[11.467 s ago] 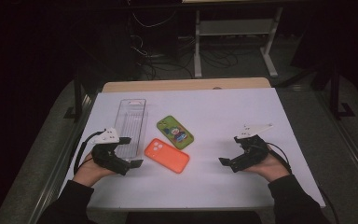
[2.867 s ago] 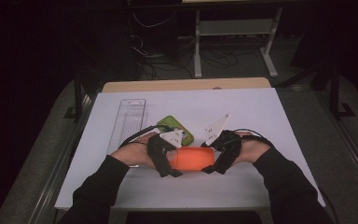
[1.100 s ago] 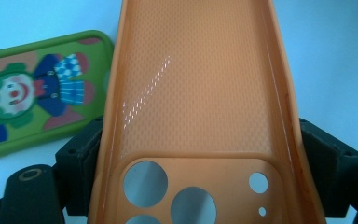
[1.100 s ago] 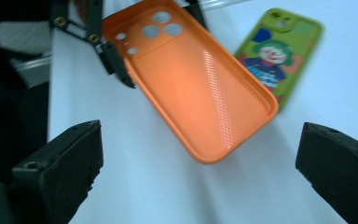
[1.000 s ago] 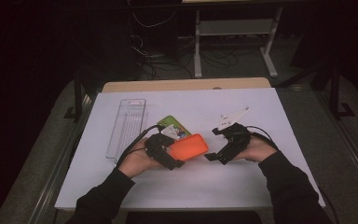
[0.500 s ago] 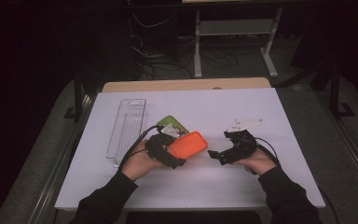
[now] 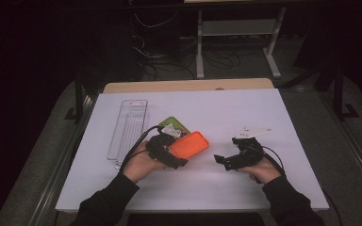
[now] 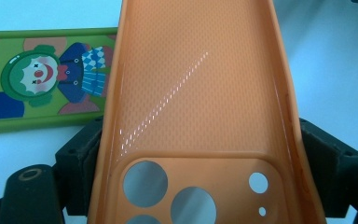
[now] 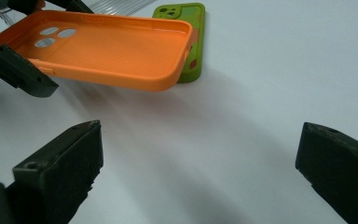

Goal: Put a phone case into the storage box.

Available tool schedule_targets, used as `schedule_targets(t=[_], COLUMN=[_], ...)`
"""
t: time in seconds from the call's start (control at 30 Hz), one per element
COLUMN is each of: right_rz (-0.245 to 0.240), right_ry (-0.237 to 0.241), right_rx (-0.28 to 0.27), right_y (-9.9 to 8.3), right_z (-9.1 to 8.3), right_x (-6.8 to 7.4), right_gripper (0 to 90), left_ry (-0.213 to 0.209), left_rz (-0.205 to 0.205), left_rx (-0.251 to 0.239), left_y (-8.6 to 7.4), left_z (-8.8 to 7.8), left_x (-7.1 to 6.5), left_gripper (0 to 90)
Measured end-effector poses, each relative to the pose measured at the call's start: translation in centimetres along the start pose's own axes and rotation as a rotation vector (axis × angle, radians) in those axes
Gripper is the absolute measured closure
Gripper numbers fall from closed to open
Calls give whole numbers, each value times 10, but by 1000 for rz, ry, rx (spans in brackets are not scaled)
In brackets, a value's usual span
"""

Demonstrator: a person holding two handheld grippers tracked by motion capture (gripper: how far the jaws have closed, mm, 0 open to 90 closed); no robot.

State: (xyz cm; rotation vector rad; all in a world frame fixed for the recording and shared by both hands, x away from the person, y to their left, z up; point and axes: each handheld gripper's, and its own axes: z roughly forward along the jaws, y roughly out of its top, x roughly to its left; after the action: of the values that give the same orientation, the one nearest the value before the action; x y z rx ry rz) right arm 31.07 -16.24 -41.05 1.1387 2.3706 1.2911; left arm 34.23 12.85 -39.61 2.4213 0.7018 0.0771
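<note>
While the left gripper (image 7: 173,159) clamps the orange phone case (image 7: 190,144) at its camera end, lifted near the tabletop's middle beside the green case (image 8: 42,79), the right gripper (image 7: 223,160) gapes empty; moving toward the clear tray (image 7: 128,127), probably, keep the case level.

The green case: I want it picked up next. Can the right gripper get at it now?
Probably yes: the right gripper is open, but the orange case in the left gripper overhangs the green case.

Orange phone case (image 8: 200,93): soft-looking plastic, fine dotted texture inside, slight sheen; green case (image 8: 42,79): printed, matt; tray (image 7: 128,127): clear ribbed plastic; table (image 7: 273,113): smooth matt white.
</note>
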Motion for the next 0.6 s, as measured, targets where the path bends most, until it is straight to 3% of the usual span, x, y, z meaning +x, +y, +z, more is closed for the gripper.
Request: schedule_targets(t=[0.1,0.37,0.6], right_rz=[-1,-125,-192], right_ry=[0,-67,-102], right_rx=[-7,-22,-24], right_y=[0,0,0], right_z=[1,1,3], right_x=[0,9,14], right_gripper=[0,0,0], left_ry=[-1,1,0], left_rz=[-1,-9,-10], left_rx=[-3,-8,-9], left_y=[0,0,0], left_z=[0,-1,-2], left_x=[0,1,1], left_gripper=[160,160,160])
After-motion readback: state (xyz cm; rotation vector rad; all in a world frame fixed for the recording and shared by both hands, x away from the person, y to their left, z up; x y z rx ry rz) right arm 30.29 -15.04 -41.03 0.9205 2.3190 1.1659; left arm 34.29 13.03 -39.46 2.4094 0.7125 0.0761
